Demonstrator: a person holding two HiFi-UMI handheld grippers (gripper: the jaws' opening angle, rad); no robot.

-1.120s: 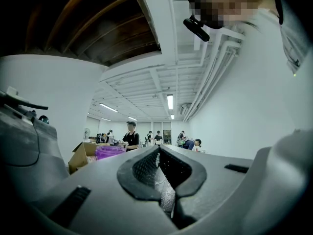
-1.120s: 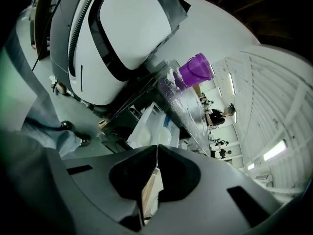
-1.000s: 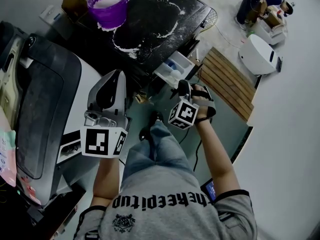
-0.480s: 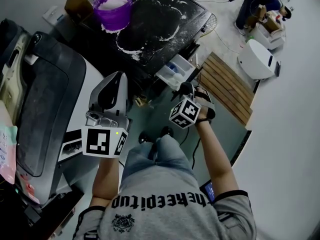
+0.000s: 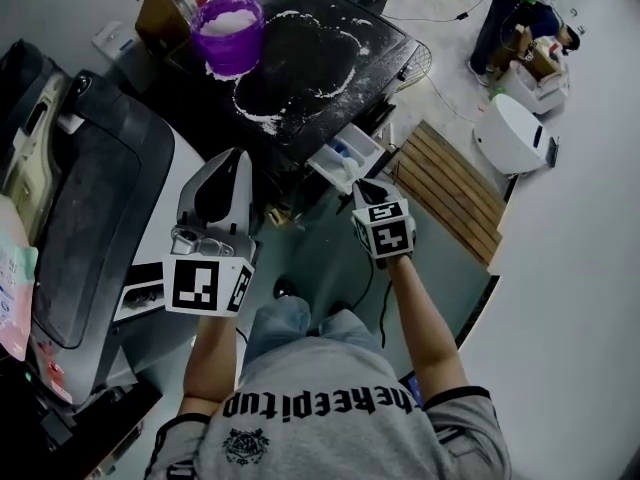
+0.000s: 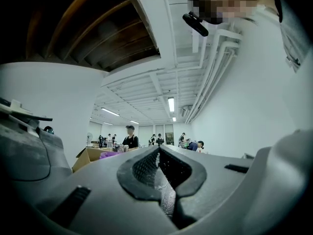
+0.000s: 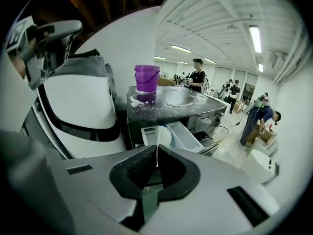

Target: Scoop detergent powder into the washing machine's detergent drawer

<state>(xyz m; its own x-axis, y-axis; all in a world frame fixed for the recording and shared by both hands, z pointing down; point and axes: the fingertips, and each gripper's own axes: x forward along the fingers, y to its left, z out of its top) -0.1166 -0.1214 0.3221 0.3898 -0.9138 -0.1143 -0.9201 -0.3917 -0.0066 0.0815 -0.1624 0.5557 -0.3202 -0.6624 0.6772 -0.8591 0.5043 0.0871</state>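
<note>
Left tool tilted up, right tool near detergent drawer, both pinched closed

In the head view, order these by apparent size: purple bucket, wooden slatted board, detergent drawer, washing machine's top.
1. washing machine's top
2. wooden slatted board
3. purple bucket and detergent drawer, which look about alike

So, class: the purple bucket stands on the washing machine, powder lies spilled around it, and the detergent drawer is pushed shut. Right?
No: the detergent drawer is pulled out, open, as the right gripper view shows. The purple bucket does stand on the washing machine, with spilled powder around it.
</note>
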